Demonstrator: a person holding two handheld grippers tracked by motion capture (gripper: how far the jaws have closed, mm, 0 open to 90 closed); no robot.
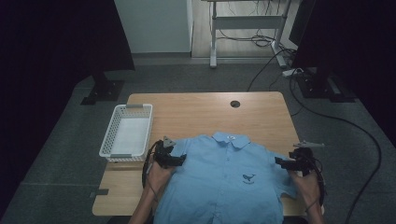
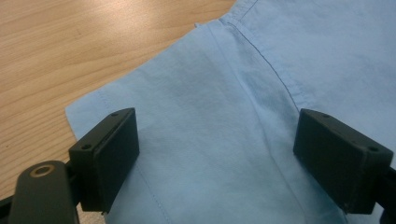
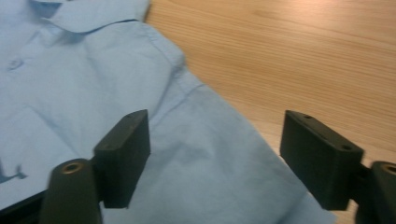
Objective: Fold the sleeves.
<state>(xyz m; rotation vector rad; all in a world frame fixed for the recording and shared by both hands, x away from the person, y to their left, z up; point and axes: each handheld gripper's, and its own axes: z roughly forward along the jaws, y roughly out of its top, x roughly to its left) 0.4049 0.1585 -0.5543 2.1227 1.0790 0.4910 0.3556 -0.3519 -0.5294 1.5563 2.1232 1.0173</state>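
Observation:
A light blue short-sleeved shirt point(image 1: 224, 179) lies spread face up on the wooden table point(image 1: 201, 112), collar at the far side and a small dark whale print on its chest. My left gripper point(image 1: 180, 160) hovers over the shirt's left sleeve point(image 2: 205, 140), jaws wide apart with only flat cloth beneath them. My right gripper point(image 1: 280, 162) stands open above the right sleeve point(image 3: 210, 172), close to the sleeve's outer edge. Neither pair of pads presses on the fabric. A hand holds each gripper from the near side.
A white slotted plastic basket point(image 1: 126, 131) sits at the table's left edge, beside the left gripper. A round cable hole point(image 1: 235, 103) lies near the far edge. Cables point(image 1: 322, 116) run across the floor to the right, and a desk frame point(image 1: 247, 28) stands behind.

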